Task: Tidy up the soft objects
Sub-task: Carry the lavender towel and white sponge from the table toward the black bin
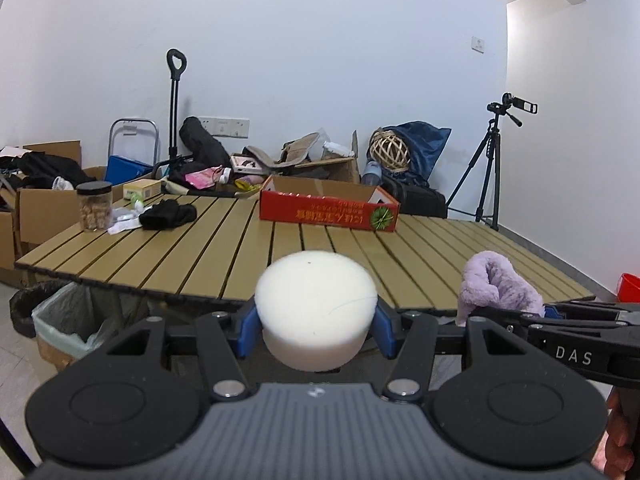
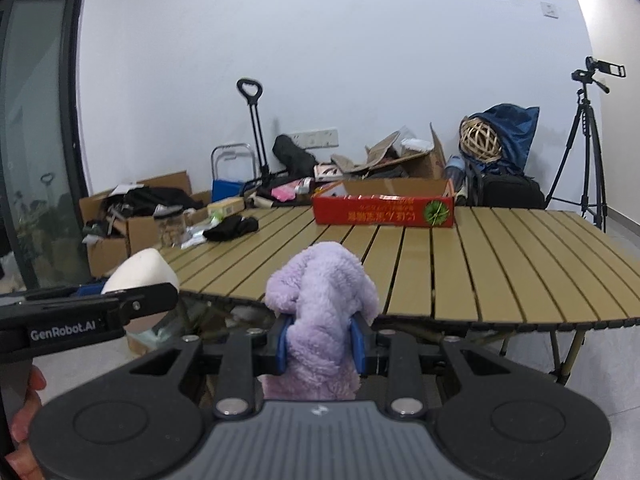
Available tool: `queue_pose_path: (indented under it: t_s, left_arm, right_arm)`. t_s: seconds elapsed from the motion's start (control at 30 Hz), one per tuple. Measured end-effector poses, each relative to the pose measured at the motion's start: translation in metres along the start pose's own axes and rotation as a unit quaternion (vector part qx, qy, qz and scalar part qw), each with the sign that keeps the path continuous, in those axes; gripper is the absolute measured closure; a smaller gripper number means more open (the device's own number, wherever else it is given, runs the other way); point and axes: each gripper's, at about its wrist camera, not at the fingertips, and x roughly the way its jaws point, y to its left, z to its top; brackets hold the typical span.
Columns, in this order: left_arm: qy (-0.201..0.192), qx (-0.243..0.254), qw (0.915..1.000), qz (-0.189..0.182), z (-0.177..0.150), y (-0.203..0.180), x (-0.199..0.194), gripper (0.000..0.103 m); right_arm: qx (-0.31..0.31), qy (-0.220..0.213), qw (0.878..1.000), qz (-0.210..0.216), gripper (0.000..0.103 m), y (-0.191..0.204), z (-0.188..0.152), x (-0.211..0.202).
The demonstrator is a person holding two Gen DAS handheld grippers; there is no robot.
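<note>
Carrying two soft items toward the slatted table (image 1: pixel 192 256): left gripper (image 1: pixel 316 322) clamped on a white foam puck (image 1: pixel 316 300), right gripper (image 2: pixel 322 342) clamped on a lilac plush cloth (image 2: pixel 320 300), both short of the near edge. Next, probably, reach the red box (image 2: pixel 384 210) at the far side and release inside.

The left gripper (image 1: pixel 316 322) is being held roughly level and tipped slightly downward, its blue pads (image 1: pixel 247 330) being pressed against both sides of a white foam cylinder (image 1: pixel 316 304). The right gripper (image 2: pixel 322 346) is being carried just beside it, pointed the same way, its jaws being kept much narrower and clamped on a purple plush toy (image 2: pixel 320 304). Fingers (image 2: pixel 26 416) of the person's hand are being wrapped around the left gripper's handle.
</note>
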Motion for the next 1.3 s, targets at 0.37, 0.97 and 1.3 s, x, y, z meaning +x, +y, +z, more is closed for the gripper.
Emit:
queue_pose_path:
  t_s: [0.37,0.97,1.3]
  left_arm:
    - [0.037,0.004,0.999,0.023,-0.05,0.014,0.014,0.047]
    - [0.149,0.011,0.9874,0.05,-0.105,0.035,0.097,0.047]
    - [0.183,0.013,0.981,0.063,-0.122,0.049,0.117,0.047]
  right_arm:
    - [-0.022,0.06,0.998,0.009,0.074,0.007,-0.043,0.031]
    - [-0.047,0.263,0.963,0.043,0.073,0.01,-0.133,0.149]
    - [-0.078,0.339,0.936,0.044,0.073,0.024,-0.173,0.193]
